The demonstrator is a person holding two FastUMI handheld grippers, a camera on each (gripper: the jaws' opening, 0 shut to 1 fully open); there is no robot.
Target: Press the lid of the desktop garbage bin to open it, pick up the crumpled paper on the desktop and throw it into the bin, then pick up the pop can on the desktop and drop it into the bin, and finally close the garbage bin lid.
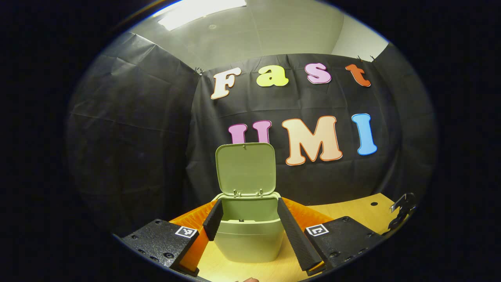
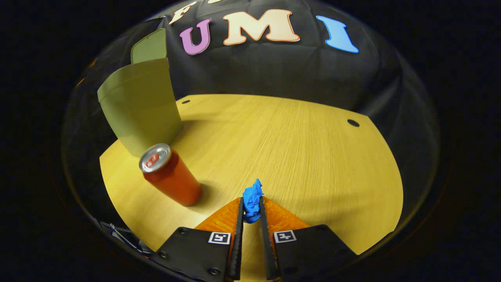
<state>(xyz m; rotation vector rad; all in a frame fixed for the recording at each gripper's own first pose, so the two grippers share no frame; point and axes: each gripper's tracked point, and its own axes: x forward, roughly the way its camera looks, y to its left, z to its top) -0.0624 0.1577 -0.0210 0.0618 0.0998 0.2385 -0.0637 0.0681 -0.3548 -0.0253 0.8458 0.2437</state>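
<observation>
Left gripper view: I'm looking at the garbage bin [image 1: 248, 231] straight ahead on the desktop [image 1: 352, 213], lid [image 1: 245, 168] standing upright, mouth open. The left gripper [image 1: 246, 227] is sitting released, its fingers spread wide either side of the bin body, not pressing on it as far as I can judge. Something dark and metallic is showing at the far right edge; too distorted to identify.

Right gripper view: the right gripper [image 2: 251, 213] is clenching the crumpled paper [image 2: 252, 199], both fingers pinching it, the blue wad sticking out past the tips. I'm reading the wad as just off the wood, but I can't be sure. The pop can [image 2: 170, 180] is standing upright to the left, just in front of the bin.

Risks: the grip is only catching the wad's lower part, so a fast swing could be shaking it loose. The can is standing on the path to the bin; a low carry could be knocking it over. The left fingers could be nudging the bin.
</observation>
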